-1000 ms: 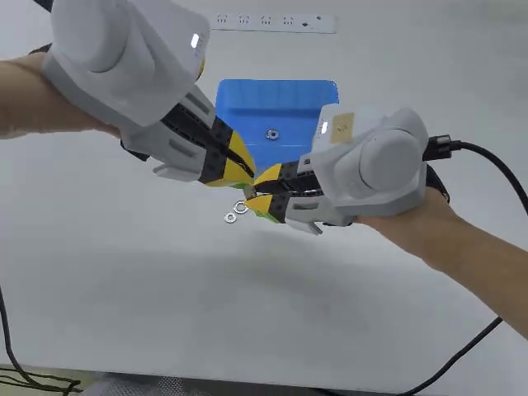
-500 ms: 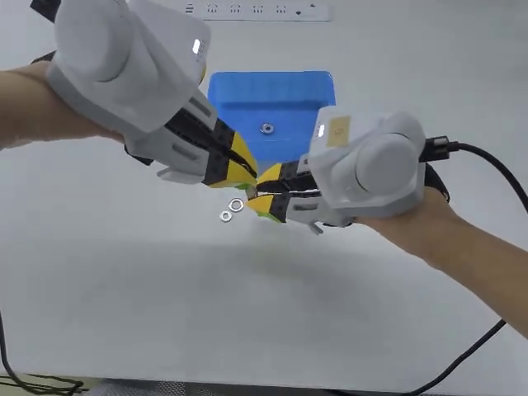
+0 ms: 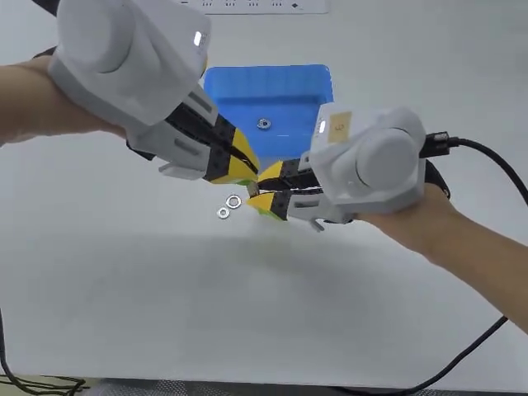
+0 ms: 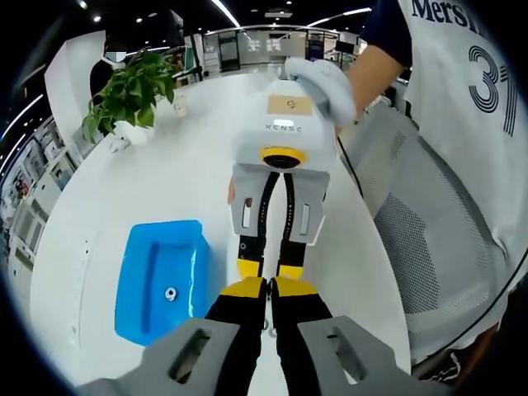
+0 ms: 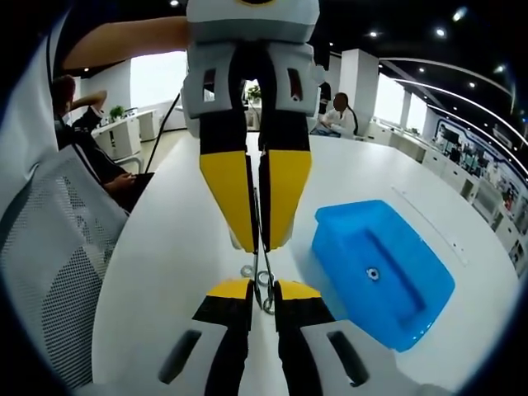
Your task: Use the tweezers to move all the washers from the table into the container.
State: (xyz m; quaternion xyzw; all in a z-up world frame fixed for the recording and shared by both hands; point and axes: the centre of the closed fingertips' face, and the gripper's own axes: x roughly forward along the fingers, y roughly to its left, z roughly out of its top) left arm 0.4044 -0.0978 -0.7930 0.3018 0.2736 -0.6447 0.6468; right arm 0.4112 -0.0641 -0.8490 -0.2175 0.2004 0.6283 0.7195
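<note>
A broad white surface point(image 3: 148, 305) carries the work. In the head view the left tongs point(image 3: 247, 172) point in from 10 o'clock and the right tongs point(image 3: 266, 191) from 3 o'clock, their tips almost meeting. In the right gripper view the tweezers point(image 5: 261, 257) run from the slit between the left tongs' jaws, which are closed on them. They run down into the narrow gap between the right tongs' jaws. I cannot tell whether those jaws press on them.

Two washers point(image 3: 234, 201) lie side by side on the surface, just beside the tips at 8 o'clock. The blue container point(image 3: 289, 91) sits at 12 o'clock of the tips, with a third washer point(image 3: 264, 124) inside it.

A white power strip point(image 3: 256, 6) lies at the surface's far edge, and a black cable point(image 3: 495, 177) trails from the right tongs. The room is an open office with ceiling strip lights. A potted plant point(image 4: 136, 87) stands at the surface's far end, a grey mesh chair point(image 5: 49, 272) is close by, and seated people point(image 5: 334, 111) are beyond.
</note>
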